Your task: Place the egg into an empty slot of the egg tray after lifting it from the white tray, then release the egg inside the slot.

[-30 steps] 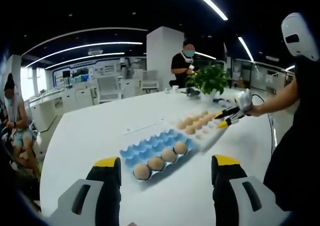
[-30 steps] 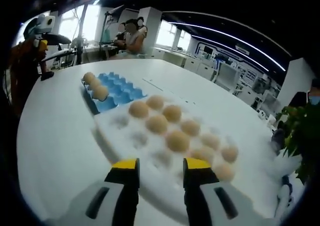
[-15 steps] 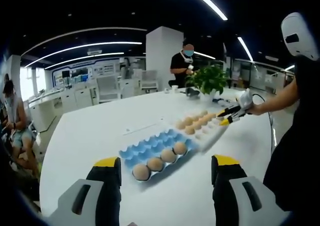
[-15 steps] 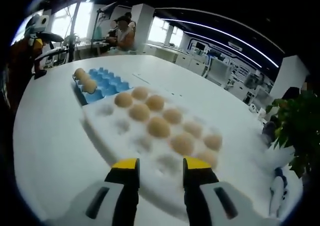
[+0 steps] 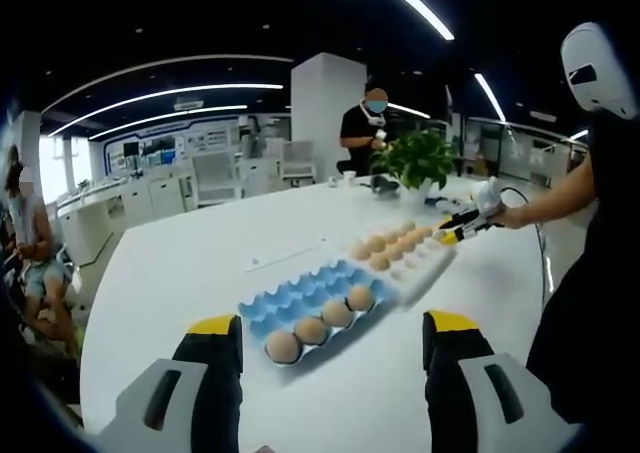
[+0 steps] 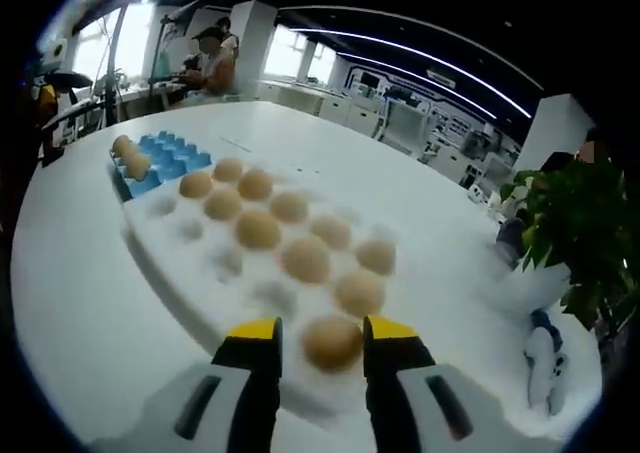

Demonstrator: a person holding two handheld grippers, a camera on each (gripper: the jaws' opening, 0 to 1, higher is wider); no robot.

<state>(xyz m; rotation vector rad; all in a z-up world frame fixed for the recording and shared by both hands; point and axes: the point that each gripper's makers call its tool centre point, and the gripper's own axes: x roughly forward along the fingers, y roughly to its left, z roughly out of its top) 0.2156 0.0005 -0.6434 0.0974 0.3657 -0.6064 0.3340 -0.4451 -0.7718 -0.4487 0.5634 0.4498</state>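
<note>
The blue egg tray [image 5: 300, 298] lies mid-table with several brown eggs [image 5: 311, 328] along its near row; its other slots stand empty. Behind it to the right sits the white tray [image 5: 425, 263] with several eggs. My left gripper [image 5: 332, 325] hangs open over the table in front of the blue tray, holding nothing. My right gripper [image 5: 452, 232] reaches the white tray's far end. In the right gripper view, my right gripper [image 6: 322, 331] is open with one egg [image 6: 332, 341] between its jaws, still seated in the white tray [image 6: 180, 273]. The blue egg tray [image 6: 165, 158] lies beyond.
A potted plant [image 6: 575, 223] and a small white object [image 6: 545, 358] stand right of the white tray. The plant [image 5: 418, 158] sits at the table's far edge, with a person [image 5: 365, 123] behind it. Another person [image 6: 210, 63] sits beyond the table.
My right gripper has slid forward along the white tray, so the end egg now sits between its jaws. The left gripper has stayed put.
</note>
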